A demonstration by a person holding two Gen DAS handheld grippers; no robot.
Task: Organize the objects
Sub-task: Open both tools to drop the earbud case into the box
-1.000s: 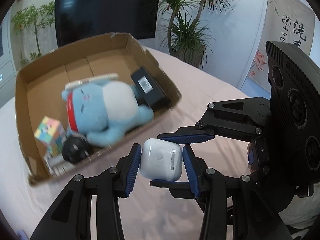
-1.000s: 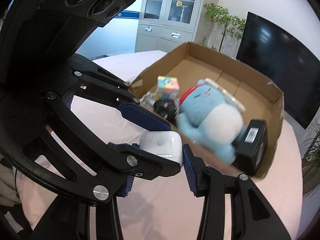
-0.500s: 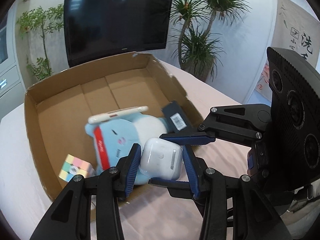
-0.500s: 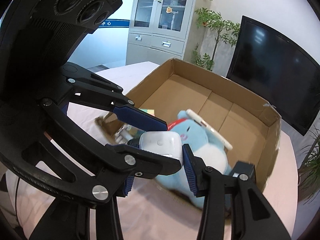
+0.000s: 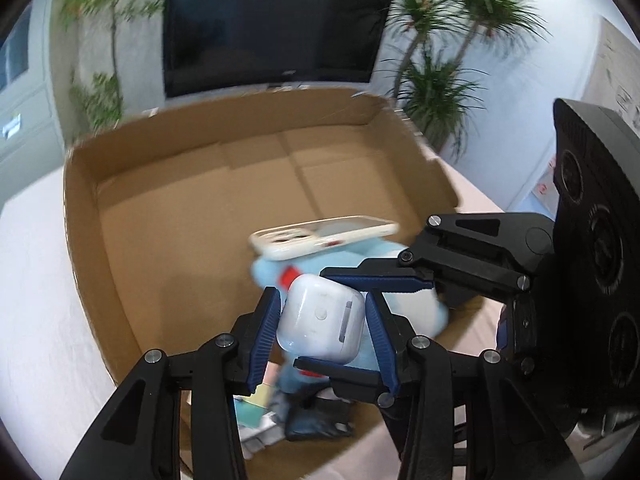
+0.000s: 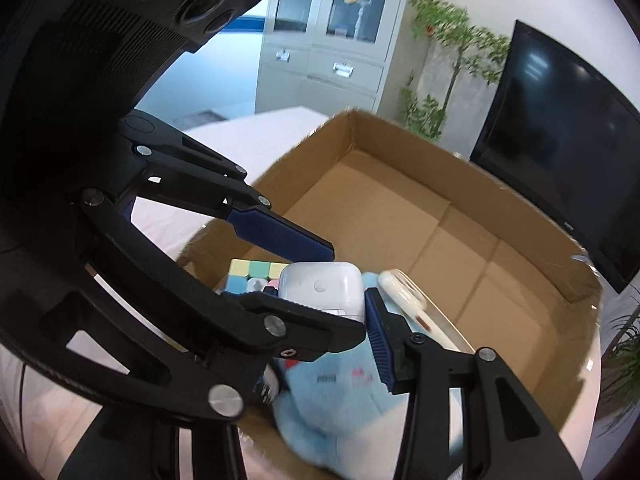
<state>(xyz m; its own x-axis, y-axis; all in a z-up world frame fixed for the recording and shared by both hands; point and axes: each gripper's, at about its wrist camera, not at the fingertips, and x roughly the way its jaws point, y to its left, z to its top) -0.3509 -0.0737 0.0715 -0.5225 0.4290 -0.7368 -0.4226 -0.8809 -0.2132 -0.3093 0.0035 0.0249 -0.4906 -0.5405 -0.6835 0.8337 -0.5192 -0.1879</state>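
Note:
A white earbuds case [image 5: 320,320] hangs over the near part of an open cardboard box [image 5: 120,264]. My left gripper [image 5: 320,297] is shut on its sides with blue pads. My right gripper [image 6: 322,295] is shut on the same case [image 6: 320,285], crossing the left one; its left finger is hidden behind the left gripper's arm. Below the case in the box lie a blue plush toy [image 6: 332,396], a white phone [image 5: 324,236] resting on the plush, and a pastel puzzle cube [image 6: 256,272].
The box stands on a table with a pale cloth [image 5: 36,320]; its far half is bare cardboard [image 6: 400,216]. A dark object [image 5: 320,428] lies in the near corner. Behind are a black TV [image 5: 272,24], potted plants [image 5: 436,68] and a grey cabinet [image 6: 332,32].
Both grippers, still shut on the case, have travelled from in front of the box to above its near edge. The plush, phone and cube now sit right under them.

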